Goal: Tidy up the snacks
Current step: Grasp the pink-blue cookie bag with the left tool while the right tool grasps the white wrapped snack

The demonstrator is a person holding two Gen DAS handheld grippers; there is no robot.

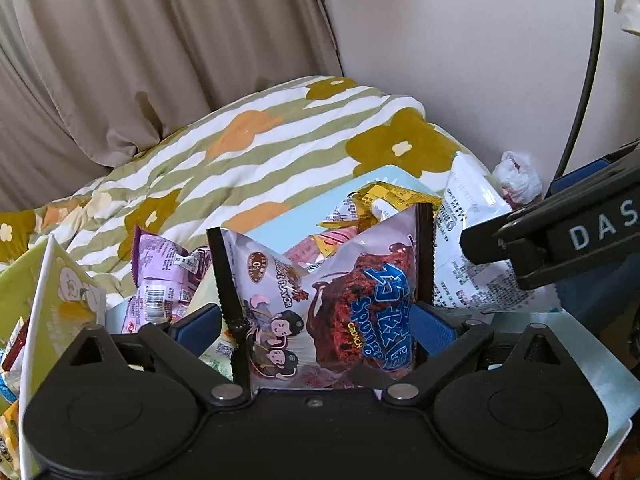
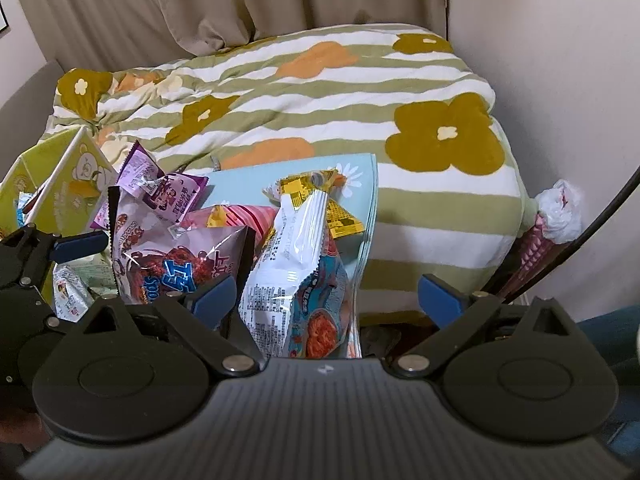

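Holding loose packets, apparently, a green box (image 2: pixel 60 184) sits on the quilt (image 2: pixel 280 92); left gripper (image 1: pixel 320 320) pinches the Spoons bag (image 1: pixel 344 300), right gripper (image 2: pixel 326 294) spread.

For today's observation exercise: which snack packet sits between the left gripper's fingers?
The pink Spoonge Crunch packet with black serrated edges; the purple, white and yellow packets lie outside the left gripper.
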